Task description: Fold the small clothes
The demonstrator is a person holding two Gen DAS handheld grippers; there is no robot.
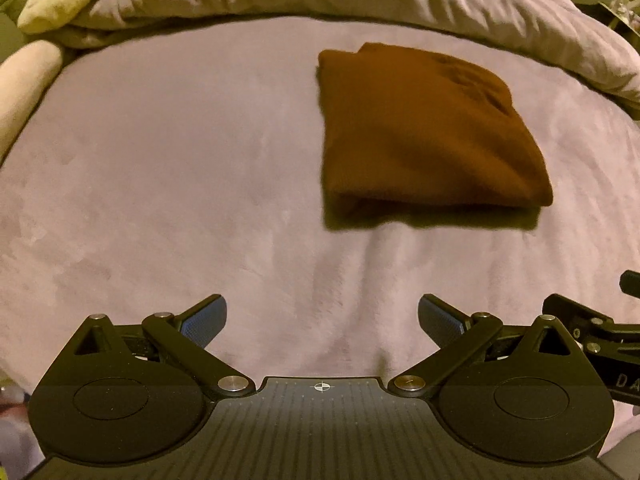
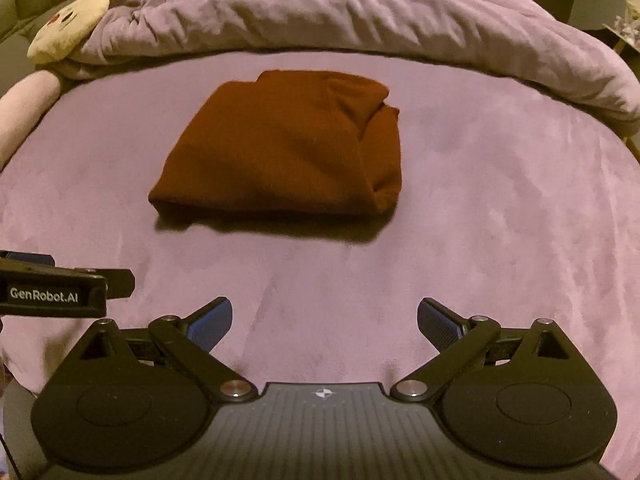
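Brown garment (image 2: 280, 148) folded thick & neat on purple bedspread (image 2: 500, 220), both grippers (image 1: 322, 322) (image 2: 324, 322) released.

"GenRobot.AI" on left gripper (image 2: 60, 288); "DA" on right gripper (image 1: 600, 344).

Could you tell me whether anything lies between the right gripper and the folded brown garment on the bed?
Nothing does. In the right wrist view, only bare purple bedsheet stretches from the open right gripper to the brown garment.
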